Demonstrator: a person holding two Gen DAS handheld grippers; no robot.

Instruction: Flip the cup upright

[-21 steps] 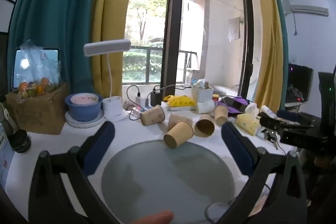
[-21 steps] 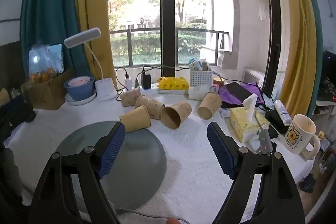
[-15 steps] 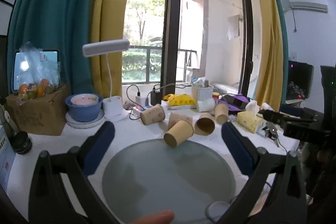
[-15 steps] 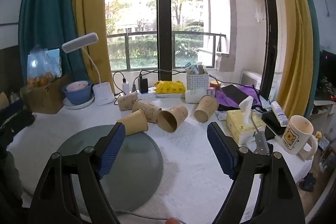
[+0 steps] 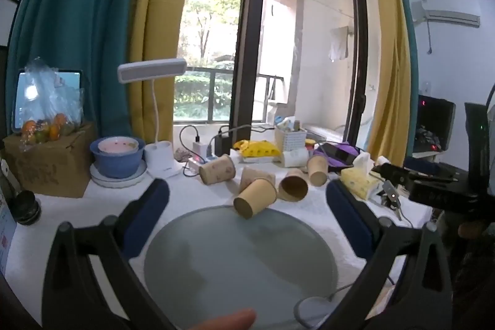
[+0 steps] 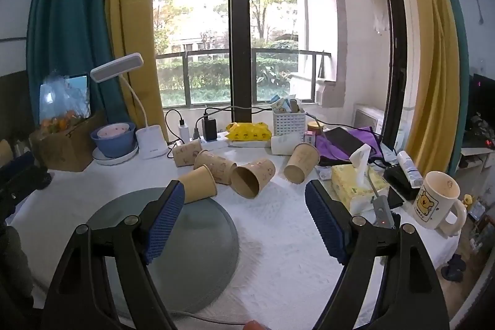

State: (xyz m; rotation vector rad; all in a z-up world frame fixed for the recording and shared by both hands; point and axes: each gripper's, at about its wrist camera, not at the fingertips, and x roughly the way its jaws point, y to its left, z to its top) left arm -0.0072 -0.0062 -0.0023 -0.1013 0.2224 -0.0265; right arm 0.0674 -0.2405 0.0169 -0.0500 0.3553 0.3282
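Several brown paper cups lie on their sides on the white tablecloth behind a round grey mat [image 5: 241,262]. The nearest cup [image 5: 256,197] rests on the mat's far rim, mouth toward me; it also shows in the right wrist view [image 6: 199,187]. Another cup [image 6: 253,177] lies with its mouth facing the right gripper, and one [image 6: 301,163] lies further right. My left gripper [image 5: 247,206] is open and empty above the mat. My right gripper [image 6: 244,215] is open and empty, short of the cups, and appears in the left wrist view [image 5: 439,190].
A tissue box [image 6: 355,186], a white bear mug [image 6: 437,200] and a black case [image 6: 399,175] stand at right. A blue bowl [image 5: 117,155], a desk lamp [image 5: 161,158], chargers, a white basket [image 6: 289,122] and a cardboard box [image 5: 46,163] line the back.
Both grippers have moved slightly closer to the cups and stayed open. The cups have not moved.
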